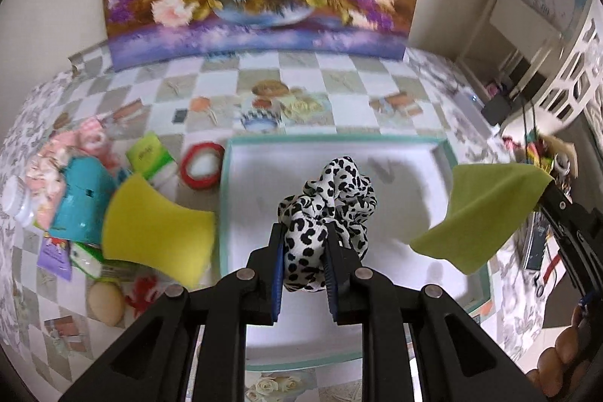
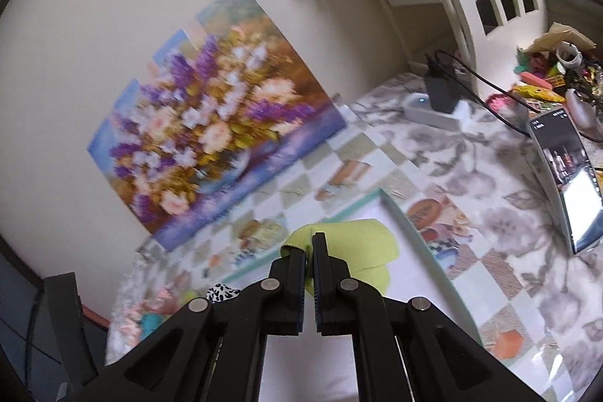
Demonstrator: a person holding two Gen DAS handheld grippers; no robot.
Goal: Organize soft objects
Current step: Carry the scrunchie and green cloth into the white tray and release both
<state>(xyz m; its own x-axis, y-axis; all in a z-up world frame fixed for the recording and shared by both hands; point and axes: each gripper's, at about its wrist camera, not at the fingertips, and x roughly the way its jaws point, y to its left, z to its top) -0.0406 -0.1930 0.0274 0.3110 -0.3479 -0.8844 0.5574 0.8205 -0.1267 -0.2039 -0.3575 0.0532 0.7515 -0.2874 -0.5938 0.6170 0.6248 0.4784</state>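
L tool (image 1: 303, 232) grips scrunchie (image 1: 328, 198) over tray (image 1: 226, 183); R tool (image 2: 308, 247) pinches cloth (image 2: 361, 243).

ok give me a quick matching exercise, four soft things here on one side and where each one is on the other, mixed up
Things:
1. black-and-white spotted scrunchie
2. light green cloth
3. yellow sponge
4. red tape roll

Places:
A. lying on the table just left of the white tray
B. pinched in the right gripper, over the tray
C. resting on the clutter pile left of the tray
D. clamped between the left gripper fingers, above the tray

Pairs: 1-D, 2-B, 3-C, 4-A
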